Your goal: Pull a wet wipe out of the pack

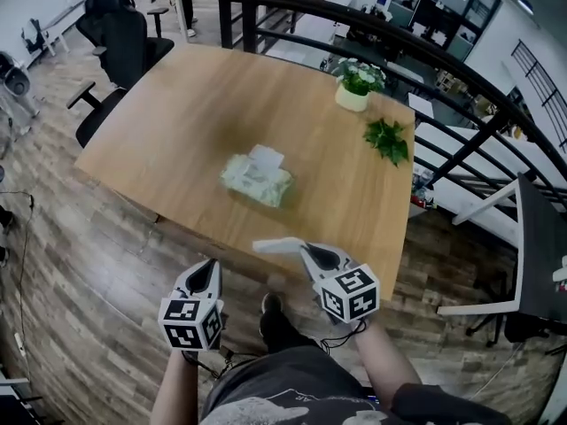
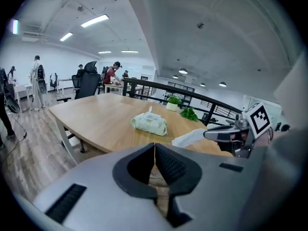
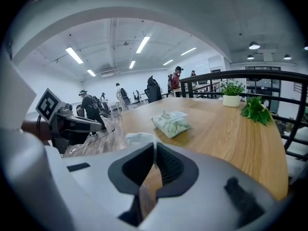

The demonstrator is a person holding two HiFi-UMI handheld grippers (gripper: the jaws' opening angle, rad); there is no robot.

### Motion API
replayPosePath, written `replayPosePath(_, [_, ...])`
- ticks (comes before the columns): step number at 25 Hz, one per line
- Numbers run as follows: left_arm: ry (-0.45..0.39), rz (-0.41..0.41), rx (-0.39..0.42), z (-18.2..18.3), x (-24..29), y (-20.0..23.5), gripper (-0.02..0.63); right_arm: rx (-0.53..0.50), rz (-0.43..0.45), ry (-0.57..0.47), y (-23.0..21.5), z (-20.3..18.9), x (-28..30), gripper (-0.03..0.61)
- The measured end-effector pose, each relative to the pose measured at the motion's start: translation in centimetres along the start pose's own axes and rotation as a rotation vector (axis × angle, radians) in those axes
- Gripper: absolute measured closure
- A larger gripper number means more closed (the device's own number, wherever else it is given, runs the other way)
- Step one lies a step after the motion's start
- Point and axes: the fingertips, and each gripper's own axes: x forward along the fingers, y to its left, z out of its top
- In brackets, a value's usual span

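Note:
A pale green wet wipe pack point(image 1: 257, 178) with a white lid flap lies in the middle of the wooden table point(image 1: 186, 113). It also shows in the left gripper view as the pack point(image 2: 150, 123) and in the right gripper view as the pack point(image 3: 172, 121). My right gripper point(image 1: 306, 249) hangs off the table's near edge, shut on a white wet wipe point(image 1: 279, 244) that sticks out to the left. The wipe point(image 3: 139, 138) peeks over its jaws. My left gripper point(image 1: 211, 265) is shut and empty, well short of the table, to the left of the right one.
A potted plant point(image 1: 357, 85) and a loose green sprig point(image 1: 387, 138) sit at the table's far right. A black railing point(image 1: 461, 69) runs behind the table. A black office chair point(image 1: 124, 42) stands at the left and a white-framed chair point(image 1: 523, 237) at the right. People stand far off.

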Motion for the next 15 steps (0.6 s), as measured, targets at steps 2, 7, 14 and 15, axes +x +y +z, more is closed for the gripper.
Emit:
replayPosePath(2, [-0.011, 0.002, -0.004, -1.0, -1.5, -0.3, 0.598, -0.007, -0.001, -0.012, 1.1, -0.5, -1.0, 0.543])
replayPosePath(7, [-0.032, -0.004, -0.012, -4.0, -5.5, -2.1, 0.598, 0.001, -0.010, -0.036, 4.0, -2.7, -4.7, 0.543])
replayPosePath(14, [-0.050, -0.021, -0.007, -6.4, -10.2, -4.0, 0.598, -0.017, -0.029, -0.063, 7.2, -4.5, -9.1, 0.543])
replayPosePath(15, [-0.057, -0.023, -0.010, -6.4, -10.5, -4.1, 0.598, -0.027, -0.037, -0.065, 7.4, -4.5, -9.4, 0.543])
